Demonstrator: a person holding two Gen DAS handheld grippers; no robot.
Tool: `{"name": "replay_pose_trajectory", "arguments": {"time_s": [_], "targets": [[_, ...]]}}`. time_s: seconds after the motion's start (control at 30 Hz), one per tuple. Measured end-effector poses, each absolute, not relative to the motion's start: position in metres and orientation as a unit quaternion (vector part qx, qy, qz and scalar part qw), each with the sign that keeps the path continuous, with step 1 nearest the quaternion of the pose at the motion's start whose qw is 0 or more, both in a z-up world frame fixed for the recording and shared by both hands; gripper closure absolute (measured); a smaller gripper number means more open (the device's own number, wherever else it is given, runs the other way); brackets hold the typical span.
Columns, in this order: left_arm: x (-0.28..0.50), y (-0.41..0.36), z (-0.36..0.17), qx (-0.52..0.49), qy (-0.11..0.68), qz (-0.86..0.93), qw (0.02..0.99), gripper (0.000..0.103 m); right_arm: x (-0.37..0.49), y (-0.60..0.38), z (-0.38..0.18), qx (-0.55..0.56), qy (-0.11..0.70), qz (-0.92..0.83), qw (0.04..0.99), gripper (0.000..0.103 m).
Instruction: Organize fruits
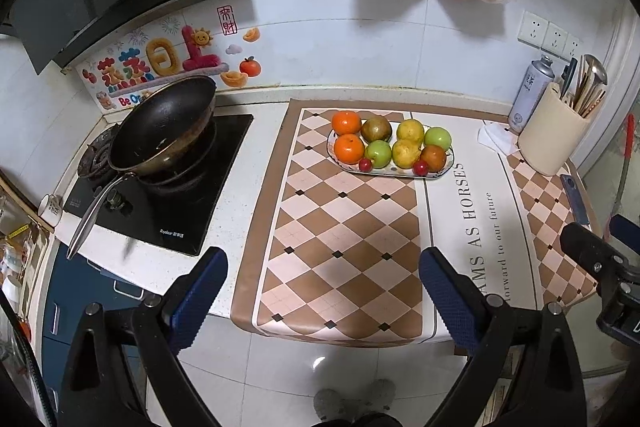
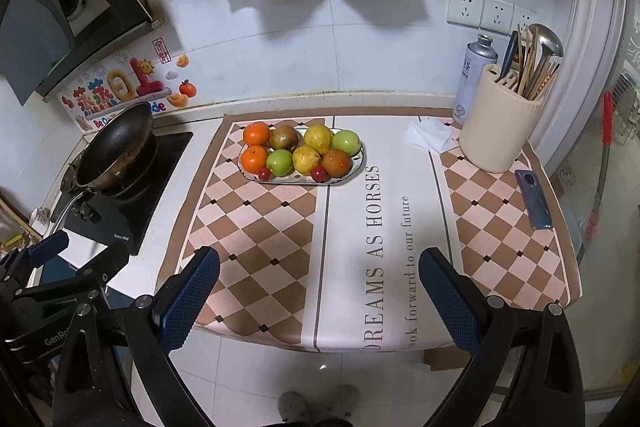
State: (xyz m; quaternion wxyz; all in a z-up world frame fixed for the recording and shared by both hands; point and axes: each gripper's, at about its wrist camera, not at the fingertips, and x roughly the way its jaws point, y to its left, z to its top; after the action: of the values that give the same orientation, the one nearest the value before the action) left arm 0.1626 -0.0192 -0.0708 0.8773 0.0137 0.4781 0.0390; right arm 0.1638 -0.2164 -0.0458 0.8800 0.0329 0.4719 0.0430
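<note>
A: Fruit location?

B: All on the oval plate (image 2: pixel 357 163) near the countertop's back edge, left of centre: two oranges (image 2: pixel 256 134), two green apples (image 2: pixel 346 142), two yellow pears (image 2: pixel 318 138), two brownish fruits (image 2: pixel 284 137), two small red ones (image 2: pixel 319 173). Packed touching, like beside like. Fits either an arranged plate or one awaiting unloading.

A: Claw state?

B: Left gripper (image 1: pixel 323 269) and right gripper (image 2: pixel 319 267): both spread wide, holding nothing, hovering off the front edge.

A: Technique?

B: If picking, approach from above; pinch round fruit across the widest part; avoid nudging neighbours.
</note>
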Motion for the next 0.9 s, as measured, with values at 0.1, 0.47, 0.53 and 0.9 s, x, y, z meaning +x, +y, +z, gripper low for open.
{"name": "replay_pose_trajectory", "arguments": {"time_s": [0.1,0.47,0.53,0.9], "targets": [[0.163,-0.019,-0.071,0.016,0.477,0.040,0.878,0.000,0.165,-0.216,-0.046,0.031,0.472,0.042,0.880,0.001],[0.169,-0.020,-0.062,0.017,0.468,0.038,0.883,0.000,0.168,-0.216,-0.039,0.029,0.464,0.043,0.884,0.001],[0.169,-0.021,-0.060,0.017,0.467,0.039,0.883,0.000,0.169,-0.216,-0.039,0.028,0.464,0.044,0.884,0.001],[0.172,-0.023,-0.056,0.019,0.463,0.036,0.885,0.000,0.169,-0.215,-0.038,0.029,0.464,0.045,0.884,0.001]]}}
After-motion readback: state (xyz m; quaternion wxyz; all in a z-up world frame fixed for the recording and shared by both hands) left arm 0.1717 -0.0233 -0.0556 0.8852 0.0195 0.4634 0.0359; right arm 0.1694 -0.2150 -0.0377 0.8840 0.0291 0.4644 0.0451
